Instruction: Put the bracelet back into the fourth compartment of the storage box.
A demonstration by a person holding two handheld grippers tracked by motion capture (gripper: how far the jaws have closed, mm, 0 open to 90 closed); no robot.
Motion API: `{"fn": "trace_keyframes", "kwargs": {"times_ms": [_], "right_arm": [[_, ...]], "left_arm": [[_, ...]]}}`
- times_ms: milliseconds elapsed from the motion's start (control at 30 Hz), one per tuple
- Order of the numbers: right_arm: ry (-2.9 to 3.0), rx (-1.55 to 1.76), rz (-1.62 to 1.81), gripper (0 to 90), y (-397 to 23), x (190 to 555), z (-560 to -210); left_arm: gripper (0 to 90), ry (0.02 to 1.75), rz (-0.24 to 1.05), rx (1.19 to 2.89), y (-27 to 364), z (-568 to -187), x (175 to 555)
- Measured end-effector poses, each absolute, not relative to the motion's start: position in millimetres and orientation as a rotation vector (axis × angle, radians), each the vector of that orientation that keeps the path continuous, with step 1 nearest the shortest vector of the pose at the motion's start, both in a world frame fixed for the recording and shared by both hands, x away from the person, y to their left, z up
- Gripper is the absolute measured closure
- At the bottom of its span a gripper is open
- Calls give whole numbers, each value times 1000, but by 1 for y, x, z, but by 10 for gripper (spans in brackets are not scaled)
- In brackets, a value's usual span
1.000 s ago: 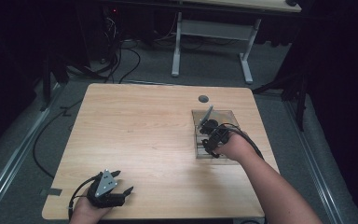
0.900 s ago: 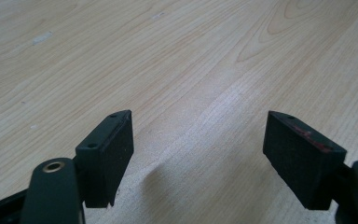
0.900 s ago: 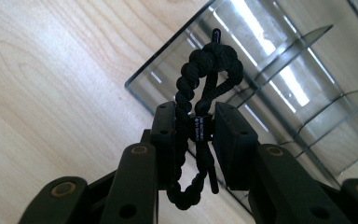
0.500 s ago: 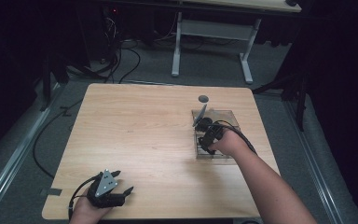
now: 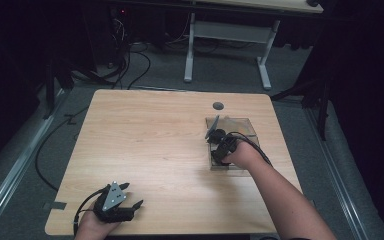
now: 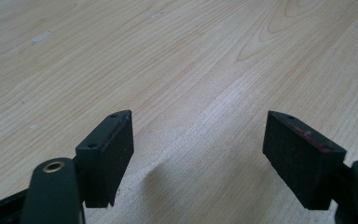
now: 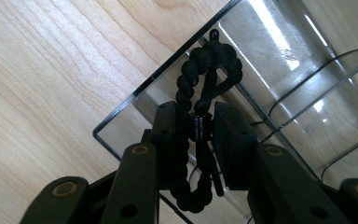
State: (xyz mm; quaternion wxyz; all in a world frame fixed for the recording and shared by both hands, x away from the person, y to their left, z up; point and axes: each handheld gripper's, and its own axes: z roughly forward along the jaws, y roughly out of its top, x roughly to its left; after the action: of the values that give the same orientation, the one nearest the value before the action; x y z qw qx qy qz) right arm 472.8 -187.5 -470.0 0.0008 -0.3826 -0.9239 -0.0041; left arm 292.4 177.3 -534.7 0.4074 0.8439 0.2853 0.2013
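Note:
My right gripper (image 7: 199, 128) is shut on a black braided cord bracelet (image 7: 208, 70), holding it over the near corner of a clear plastic box (image 7: 279, 60). From above, that right gripper (image 5: 219, 145) hangs over the left side of the clear box (image 5: 240, 126) on the right half of the table. My left gripper (image 5: 130, 202) rests at the table's front left corner, a grey three-cornered plate on top. In its own view the left gripper (image 6: 198, 149) stands open, with bare wood between the jaws.
The light wooden table (image 5: 145, 140) has a round grommet hole (image 5: 218, 106) near its back edge. Cables (image 5: 135, 65) trail on the grey floor behind, and a white desk frame (image 5: 227, 35) stands farther back.
My right gripper has shifted left and slightly nearer over the clear box, carrying the bracelet. The left gripper has stayed put.

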Motion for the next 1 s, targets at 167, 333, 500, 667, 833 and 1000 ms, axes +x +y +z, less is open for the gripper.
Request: {"fn": "trace_keyframes", "kwargs": {"times_ms": [167,333,500,667,833,1000], "right_arm": [[-2896,-1196,-8,708,-186,474,-476],[-2893,-1181,1,708,-185,474,-481],[-2882,-1182,15,708,-185,474,-485],[-2886,-1183,1,707,-185,473,-486],[-2869,-1221,-9,699,-185,471,-485],[-2865,-1222,-12,647,-185,471,-485]], "left_arm": [[251,721,508,2128,177,-535,292],[252,720,508,2129,177,-535,292],[253,720,507,2131,177,-535,292],[253,720,507,2133,177,-535,292],[254,719,510,2136,176,-535,292],[254,719,510,2136,176,-535,292]]}}
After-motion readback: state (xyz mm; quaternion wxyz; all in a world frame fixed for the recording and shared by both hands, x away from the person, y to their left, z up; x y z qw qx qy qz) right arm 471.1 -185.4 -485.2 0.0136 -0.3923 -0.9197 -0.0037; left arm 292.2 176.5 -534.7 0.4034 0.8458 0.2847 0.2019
